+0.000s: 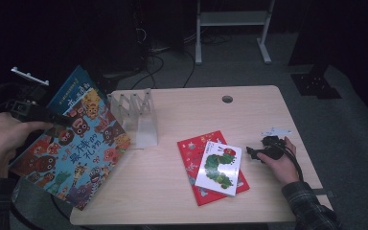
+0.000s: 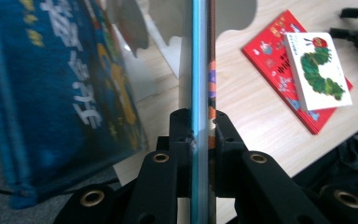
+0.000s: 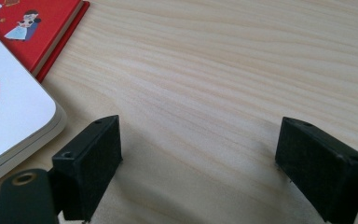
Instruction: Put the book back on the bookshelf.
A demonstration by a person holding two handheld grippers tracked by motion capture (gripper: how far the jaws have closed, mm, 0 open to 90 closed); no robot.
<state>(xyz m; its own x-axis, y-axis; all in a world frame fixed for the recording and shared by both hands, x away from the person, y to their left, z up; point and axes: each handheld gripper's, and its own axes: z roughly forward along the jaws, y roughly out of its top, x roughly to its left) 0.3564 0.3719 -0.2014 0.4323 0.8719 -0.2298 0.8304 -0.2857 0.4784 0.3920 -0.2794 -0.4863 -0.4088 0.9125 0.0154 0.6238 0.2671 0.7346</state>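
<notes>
Left gripper point(image 2: 200, 121) clamped on picture book point(image 1: 76, 148), tilted, at 9 o'clock beside rack point(image 1: 136, 117) | right gripper point(image 3: 198, 168) wide open, empty; resting | racking undone; two books point(image 1: 215, 167) remain

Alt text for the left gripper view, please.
The left gripper has its black jaws shut on the edge of a thin book, seen edge-on. A blue book is at left; a caterpillar book lies on a red book on the table.

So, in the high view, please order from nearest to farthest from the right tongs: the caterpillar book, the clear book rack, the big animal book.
1. caterpillar book, just left of the right tongs.
2. clear book rack, mid-table.
3. big animal book, far left edge.
</notes>
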